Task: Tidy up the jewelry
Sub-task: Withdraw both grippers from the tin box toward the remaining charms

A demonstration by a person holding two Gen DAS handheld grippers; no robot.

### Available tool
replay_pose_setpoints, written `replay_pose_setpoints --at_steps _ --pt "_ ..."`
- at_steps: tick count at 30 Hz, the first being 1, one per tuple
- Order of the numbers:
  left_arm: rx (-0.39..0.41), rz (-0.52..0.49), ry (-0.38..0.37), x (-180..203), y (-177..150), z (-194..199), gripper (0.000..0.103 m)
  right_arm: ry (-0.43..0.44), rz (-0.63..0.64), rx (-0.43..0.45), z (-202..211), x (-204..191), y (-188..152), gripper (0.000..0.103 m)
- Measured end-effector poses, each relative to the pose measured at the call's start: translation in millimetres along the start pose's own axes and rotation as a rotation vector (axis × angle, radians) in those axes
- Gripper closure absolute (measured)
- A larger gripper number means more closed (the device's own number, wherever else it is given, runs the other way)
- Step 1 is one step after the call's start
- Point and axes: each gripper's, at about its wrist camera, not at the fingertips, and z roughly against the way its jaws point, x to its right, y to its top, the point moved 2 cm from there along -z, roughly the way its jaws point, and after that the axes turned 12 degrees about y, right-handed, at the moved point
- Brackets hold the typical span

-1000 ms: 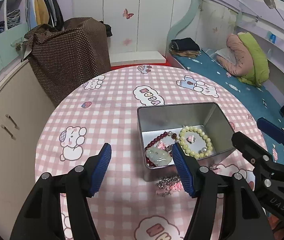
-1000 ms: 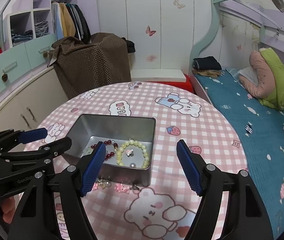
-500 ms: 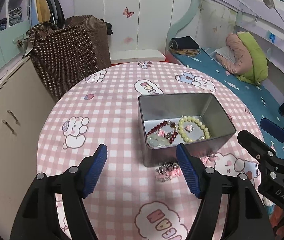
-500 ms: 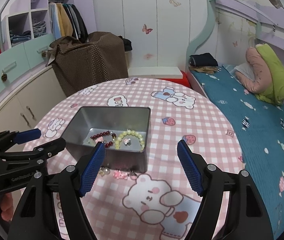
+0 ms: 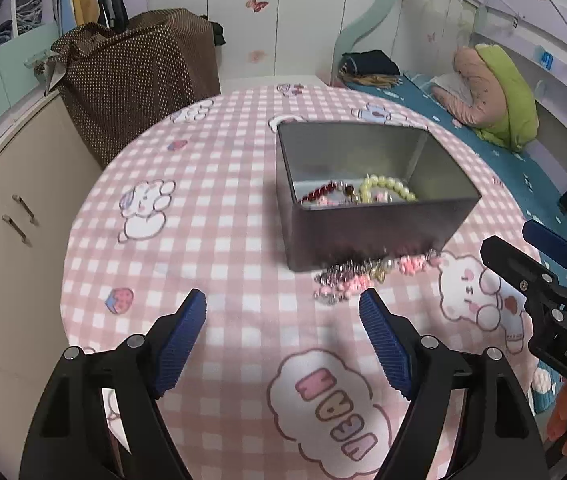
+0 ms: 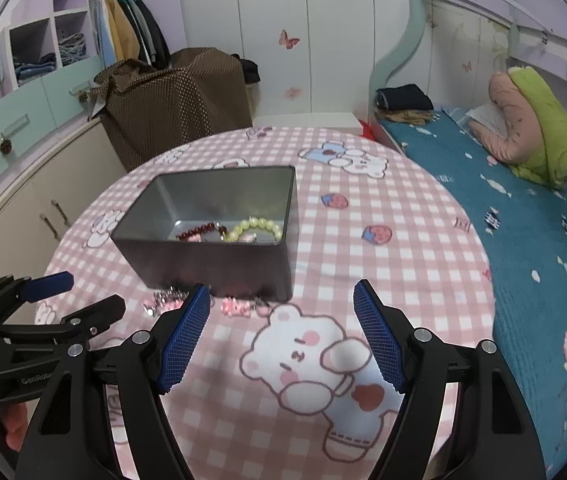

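Observation:
A grey metal tin (image 5: 379,236) (image 6: 211,258) stands on the round pink checked table. Inside lie a yellow bead bracelet (image 5: 387,189) (image 6: 257,227) and a dark red bead bracelet (image 5: 323,192) (image 6: 195,232). A silver and pink chain (image 5: 363,276) (image 6: 203,302) lies on the cloth against the tin's near wall. My left gripper (image 5: 283,316) hovers just short of the chain, its jaws opening with nothing between them. My right gripper (image 6: 279,312) is open and empty beside the tin's near right corner.
The table (image 5: 203,208) drops off to a beige cabinet (image 5: 7,216) on the left and a teal bed (image 6: 523,216) on the right. A brown dotted bag (image 5: 131,80) sits beyond the far edge. A person's fingers (image 6: 11,428) hold the left gripper's handle.
Both grippers drew back toward the near side and sank lower, so the tin now sits farther off. The left jaws spread wider. The pale jade piece seen in the tin is hidden behind its near wall.

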Motion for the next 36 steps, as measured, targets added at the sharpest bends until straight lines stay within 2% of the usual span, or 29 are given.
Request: replay_pose_setpoints --at_steps 11,16,24,27,29,31,33,35,36 --pt "-0.053 -0.003 -0.034 7 -13 -16 0.026 -0.025 -0.013 -0.048 -15 8 -23 0.027" --pt "-0.053 0.004 -0.055 7 -11 -23 0.026 -0.066 -0.062 -0.033 -18 17 -30 0.027" --pt "-0.022 0.007 -0.051 13 -6 -29 0.026 -0.066 -0.068 -0.039 -26 21 -38 0.027" --pt "0.008 -0.005 -0.027 17 -4 -30 0.026 -0.069 -0.066 -0.043 -29 23 -38 0.027" --pt "0.018 -0.016 -0.03 20 -3 -31 0.031 -0.076 -0.071 -0.034 -30 24 -37 0.027" --pt "0.004 -0.038 -0.042 23 -4 -36 0.045 -0.075 -0.071 -0.032 -31 25 -35 0.027" --pt "0.025 -0.052 -0.027 26 -4 -36 0.05 -0.077 -0.06 -0.027 -31 25 -31 0.027" --pt "0.043 -0.052 -0.043 28 -6 -34 0.056 -0.074 -0.044 -0.028 -32 25 -28 0.027" --pt "0.054 -0.055 -0.05 29 -7 -33 0.065 -0.07 -0.04 -0.029 -32 25 -27 0.027"
